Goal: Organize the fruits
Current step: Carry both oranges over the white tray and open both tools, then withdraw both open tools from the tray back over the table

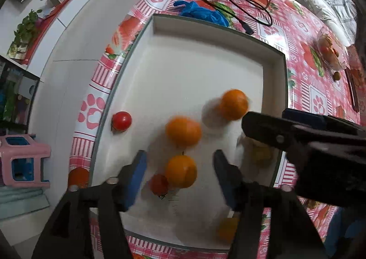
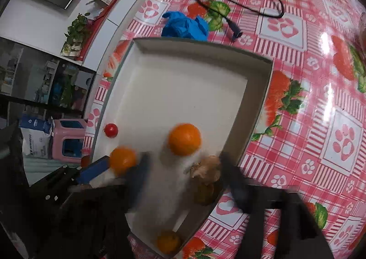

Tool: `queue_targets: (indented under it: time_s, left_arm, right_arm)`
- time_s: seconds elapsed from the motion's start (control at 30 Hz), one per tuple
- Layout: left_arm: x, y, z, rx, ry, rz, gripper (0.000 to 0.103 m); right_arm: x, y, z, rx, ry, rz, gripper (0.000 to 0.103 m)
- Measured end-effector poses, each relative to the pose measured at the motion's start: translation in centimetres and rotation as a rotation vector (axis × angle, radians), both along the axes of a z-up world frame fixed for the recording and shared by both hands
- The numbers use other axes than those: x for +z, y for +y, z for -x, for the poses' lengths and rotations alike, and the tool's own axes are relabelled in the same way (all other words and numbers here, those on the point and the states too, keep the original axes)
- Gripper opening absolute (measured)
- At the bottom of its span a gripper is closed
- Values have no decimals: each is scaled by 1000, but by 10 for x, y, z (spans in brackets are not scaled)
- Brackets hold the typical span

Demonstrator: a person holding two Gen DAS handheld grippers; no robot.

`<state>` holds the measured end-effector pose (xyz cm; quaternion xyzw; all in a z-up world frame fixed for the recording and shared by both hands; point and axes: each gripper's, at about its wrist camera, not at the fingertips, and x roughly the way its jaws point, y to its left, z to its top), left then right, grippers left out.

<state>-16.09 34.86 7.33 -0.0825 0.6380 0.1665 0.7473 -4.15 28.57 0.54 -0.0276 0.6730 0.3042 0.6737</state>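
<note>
Pink strawberry-print tablecloth under a shallow white tray holding loose fruit.

Both grippers point down into the tray. The left gripper has its jaws apart around an orange beside a small tomato, pads not pressing. The right gripper is also open, with a papery husked fruit near one finger. Risk, as a judgement: the round fruit looks blurred, perhaps rolling, so it may drift against the tray wall, and the two grippers, close together, could knock each other.

3 oranges, 2 red tomatoes loose in white tray.
</note>
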Motion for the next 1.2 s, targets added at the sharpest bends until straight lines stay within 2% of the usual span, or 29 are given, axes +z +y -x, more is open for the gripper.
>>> queue_targets:
  time_s: [0.17, 0.2, 0.23, 0.5, 0.8, 1.2]
  left_arm:
    - [2, -5, 0, 2, 5, -23, 74]
    - [2, -7, 1, 0, 9, -25, 75]
    - [2, -10, 1, -5, 13, -25, 75]
    - [-5, -42, -1, -66, 43, -39, 78]
    - [-8, -71, -11, -118, 56, -63, 79]
    - [-12, -60, -16, -58, 77, -112, 79]
  right_arm:
    - [11, -5, -2, -11, -14, -6, 81]
    - [14, -8, -3, -21, -18, -3, 94]
    - [15, -14, -4, -38, -27, 1, 102]
    - [21, -64, -5, -125, -57, 54, 103]
    - [13, -120, -3, -222, -24, 101, 103]
    - [2, -160, 8, -268, 17, 128, 103]
